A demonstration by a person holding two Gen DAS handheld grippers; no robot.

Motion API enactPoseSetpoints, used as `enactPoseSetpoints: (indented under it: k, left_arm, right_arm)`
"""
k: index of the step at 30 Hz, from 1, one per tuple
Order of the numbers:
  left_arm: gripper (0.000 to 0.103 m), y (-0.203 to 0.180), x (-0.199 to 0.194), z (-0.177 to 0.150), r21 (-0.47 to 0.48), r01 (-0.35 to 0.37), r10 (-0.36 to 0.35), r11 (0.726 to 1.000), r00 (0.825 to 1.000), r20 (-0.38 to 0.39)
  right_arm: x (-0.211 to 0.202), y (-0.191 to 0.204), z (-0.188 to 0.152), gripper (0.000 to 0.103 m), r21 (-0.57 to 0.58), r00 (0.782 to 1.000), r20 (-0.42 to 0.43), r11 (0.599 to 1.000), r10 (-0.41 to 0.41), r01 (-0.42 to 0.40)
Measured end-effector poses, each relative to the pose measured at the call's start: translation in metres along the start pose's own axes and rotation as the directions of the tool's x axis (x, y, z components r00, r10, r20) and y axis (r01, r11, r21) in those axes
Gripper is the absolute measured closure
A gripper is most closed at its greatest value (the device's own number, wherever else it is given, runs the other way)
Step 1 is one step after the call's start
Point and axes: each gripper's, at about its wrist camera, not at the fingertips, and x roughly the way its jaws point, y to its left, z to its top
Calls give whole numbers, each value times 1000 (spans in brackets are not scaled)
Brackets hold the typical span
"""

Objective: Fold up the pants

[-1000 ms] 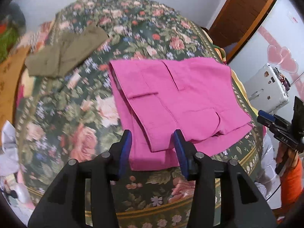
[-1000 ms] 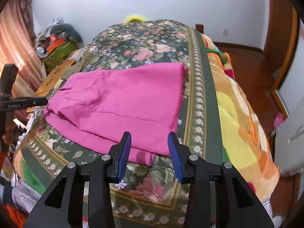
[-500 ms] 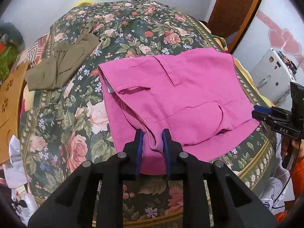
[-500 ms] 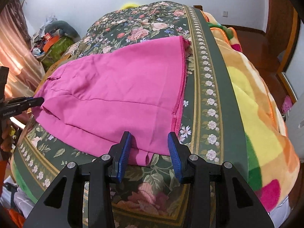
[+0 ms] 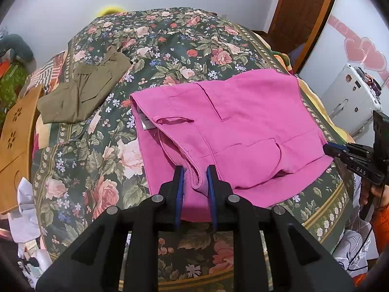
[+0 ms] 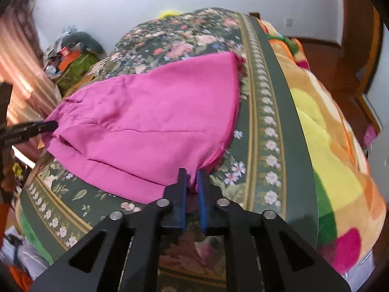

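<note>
Right gripper point(image 6: 192, 177) pinches the near hem corner of the pink pants point(image 6: 150, 121) on the floral bedspread point(image 6: 257, 126); left gripper point(image 6: 36, 127) grips their far-left edge.

Two pants point(image 5: 233, 126), two hand-held grippers point(image 5: 194, 177)

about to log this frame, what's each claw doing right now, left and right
Left claw: closed on a bunched fold at the near edge of the pink pants.
Right claw: closed on the near corner of the pink pants.
</note>
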Motion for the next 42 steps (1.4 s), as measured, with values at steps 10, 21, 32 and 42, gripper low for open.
enactPoseSetpoints:
  k: [10, 21, 32, 42]
  left_arm:
    - [90, -9, -27, 11, 55, -33, 30, 998, 998, 54]
    - [89, 4, -21, -5, 27, 73, -71, 997, 995, -72]
    - [89, 16, -12, 3, -8, 86, -86, 996, 987, -133]
    - [92, 2, -20, 13, 70, 25, -18, 997, 994, -104]
  right_arm:
    - [-38, 15, 28, 99, -78, 991, 130, 997, -3, 14]
    - [-49, 27, 25, 99, -79, 986, 163, 997, 36, -23]
    - [-42, 28, 18, 99, -71, 989, 137, 997, 50, -40]
    - [-45, 30, 18, 99, -78, 987, 152, 996, 53, -41]
